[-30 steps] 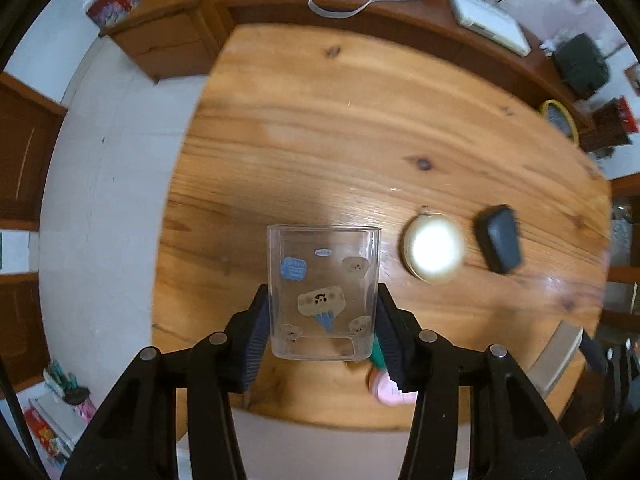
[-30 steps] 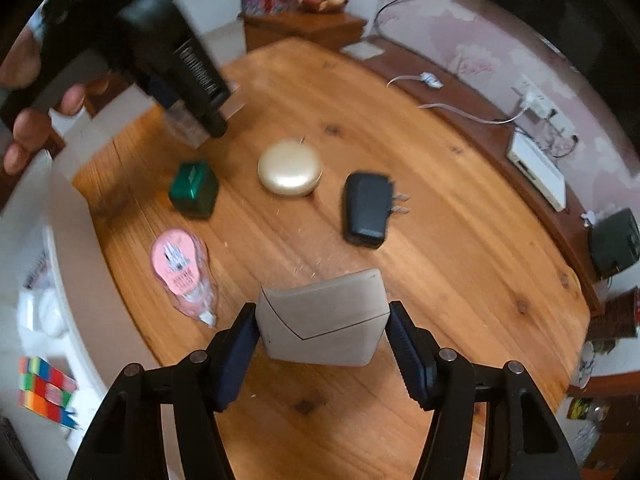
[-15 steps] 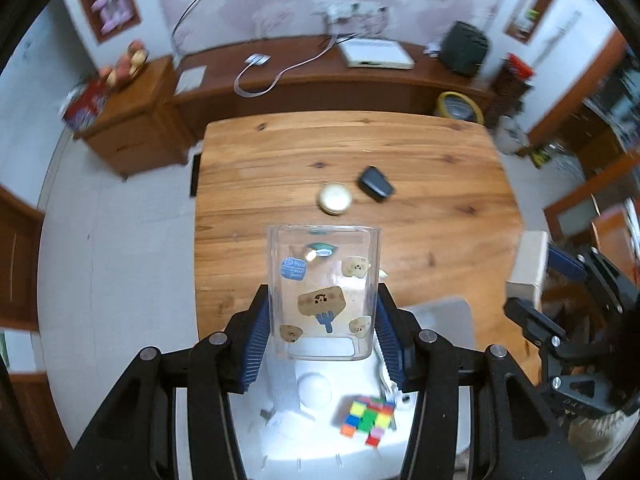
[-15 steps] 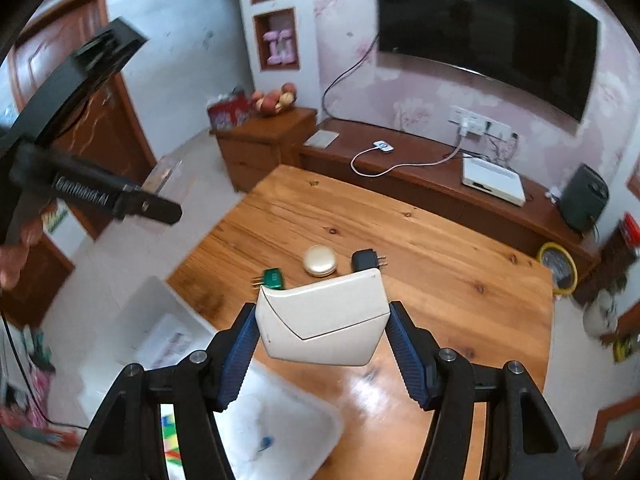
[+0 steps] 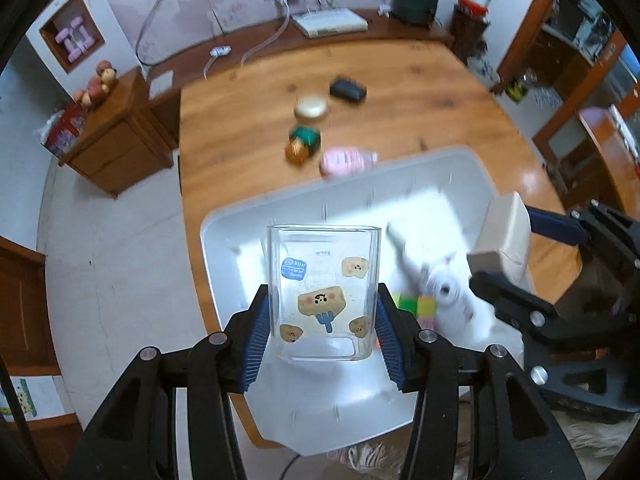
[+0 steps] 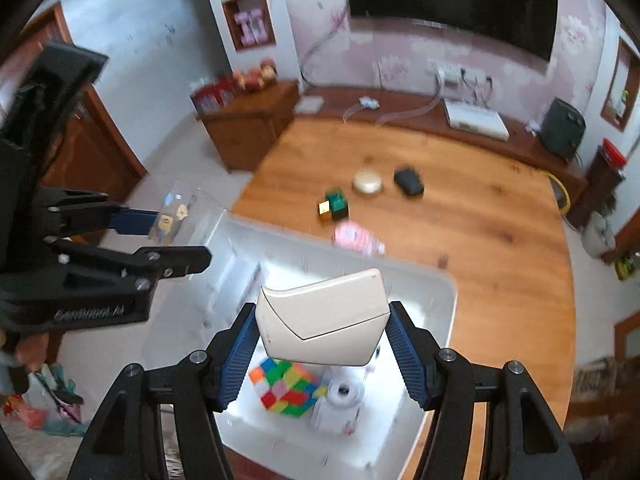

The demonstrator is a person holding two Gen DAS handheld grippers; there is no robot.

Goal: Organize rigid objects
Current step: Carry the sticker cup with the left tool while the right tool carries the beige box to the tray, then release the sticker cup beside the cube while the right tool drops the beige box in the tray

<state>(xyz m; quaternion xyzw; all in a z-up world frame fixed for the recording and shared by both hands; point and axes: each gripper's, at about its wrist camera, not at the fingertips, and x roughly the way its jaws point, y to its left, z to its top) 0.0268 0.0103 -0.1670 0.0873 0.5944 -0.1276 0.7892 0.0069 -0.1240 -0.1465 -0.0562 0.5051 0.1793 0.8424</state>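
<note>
The left claw is closed on a clear square cup printed with cartoon stickers; the blue ribbed pads press against its two opposite side walls, and the cup is held upright above the near-left part of a white bin. The right claw is clamped on a cream-coloured box with an angled seam on its face, held over the same white bin. In the bin, directly below the cream box, lie a multicoloured puzzle cube and, just beside it, a white rounded object whose detail is blurred. The bin sits at the near edge of the wooden bench. Four items remain on the bench beyond the bin: a pink packet nearest the bin's far rim, a green box touching a small gold block, a round cream-gold case, and a black power adapter just beside that case. In the left wrist view the right claw and its cream box appear at the bin's right side.
</note>
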